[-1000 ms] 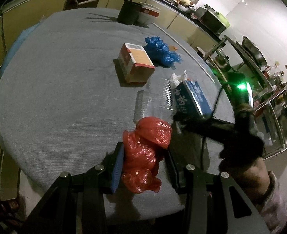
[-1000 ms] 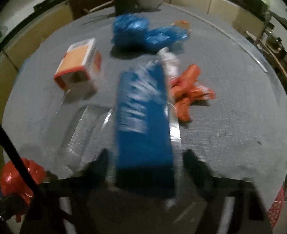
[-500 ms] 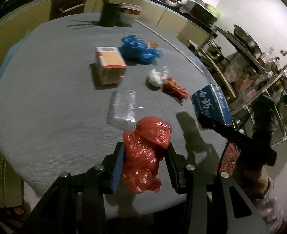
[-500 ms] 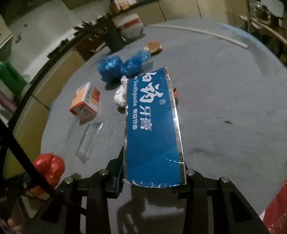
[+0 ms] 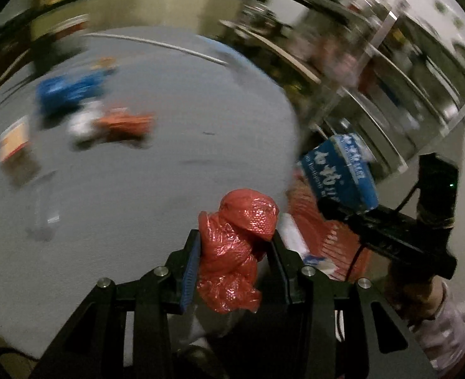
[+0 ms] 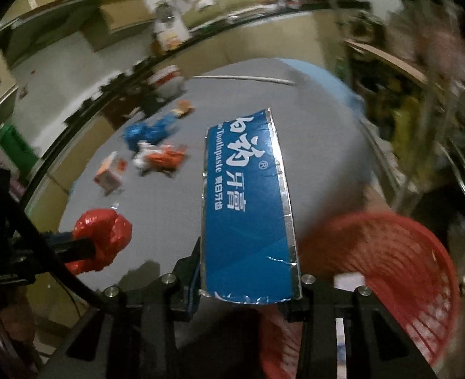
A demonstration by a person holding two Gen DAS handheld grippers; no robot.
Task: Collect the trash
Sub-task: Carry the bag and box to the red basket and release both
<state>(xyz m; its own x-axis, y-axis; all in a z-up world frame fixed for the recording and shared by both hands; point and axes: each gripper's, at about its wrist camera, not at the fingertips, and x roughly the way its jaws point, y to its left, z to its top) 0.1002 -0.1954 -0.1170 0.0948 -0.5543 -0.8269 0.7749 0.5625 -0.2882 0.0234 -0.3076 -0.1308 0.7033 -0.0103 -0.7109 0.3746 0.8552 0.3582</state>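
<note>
My left gripper is shut on a crumpled red plastic bag, held at the table's near right edge. My right gripper is shut on a blue toothpaste box and holds it beyond the table edge, above a red mesh basket. The box and the basket also show in the left wrist view. The red bag shows at the left of the right wrist view.
On the round grey table lie blue plastic bags, white and orange wrappers, an orange-white carton and a clear plastic tray. Metal shelves stand to the right of the table.
Both grippers have swung right with their loads, towards the table edge. The red basket has come into view under the toothpaste box. Both views are motion-blurred.
</note>
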